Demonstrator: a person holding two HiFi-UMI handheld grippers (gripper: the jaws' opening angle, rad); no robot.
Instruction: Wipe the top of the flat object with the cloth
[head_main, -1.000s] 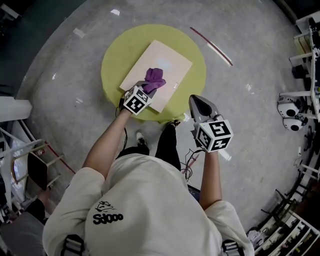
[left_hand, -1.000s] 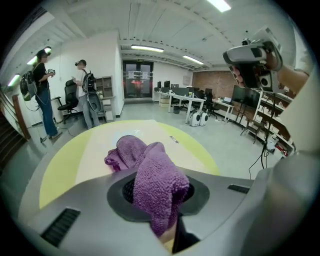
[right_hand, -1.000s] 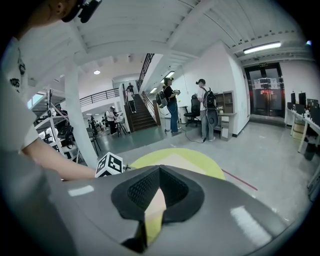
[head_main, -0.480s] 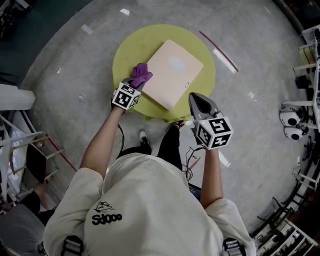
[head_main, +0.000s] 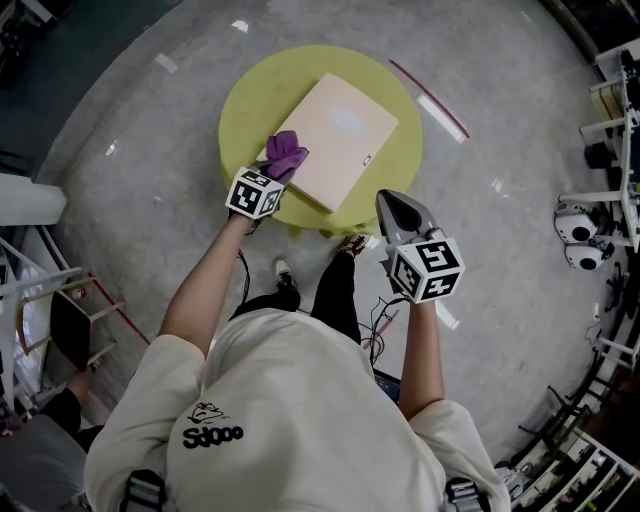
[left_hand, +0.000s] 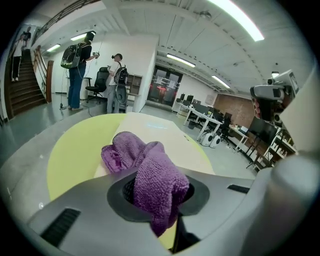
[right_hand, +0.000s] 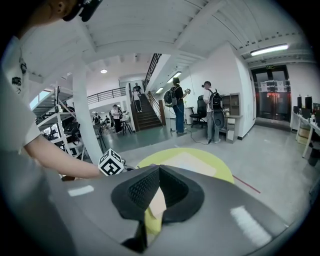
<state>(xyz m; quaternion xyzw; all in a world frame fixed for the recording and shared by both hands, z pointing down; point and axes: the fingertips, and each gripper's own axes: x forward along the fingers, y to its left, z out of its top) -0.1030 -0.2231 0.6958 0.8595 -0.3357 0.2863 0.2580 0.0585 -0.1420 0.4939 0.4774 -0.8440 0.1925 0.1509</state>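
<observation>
A flat beige board (head_main: 340, 135) lies on a round yellow-green table (head_main: 250, 100). The purple cloth (head_main: 286, 154) rests bunched at the board's near-left edge, and my left gripper (head_main: 272, 170) is shut on it. In the left gripper view the cloth (left_hand: 150, 170) fills the jaws of that gripper (left_hand: 159, 192) and spills forward onto the board (left_hand: 165, 137). My right gripper (head_main: 397, 203) hangs off the table's near-right edge, above the floor, with its jaws shut and nothing in them. The right gripper view looks past its own closed jaws (right_hand: 159, 172) to the table (right_hand: 220, 170) and board (right_hand: 187, 162).
A red strip (head_main: 425, 95) lies on the grey floor beyond the table. White camera-like devices (head_main: 580, 235) and racks stand at the right, a chair (head_main: 75, 335) at the left. Two people with backpacks (left_hand: 80, 65) stand far off near stairs.
My left gripper has dragged the cloth from the middle of the board to its near-left edge. The right gripper has stayed where it was.
</observation>
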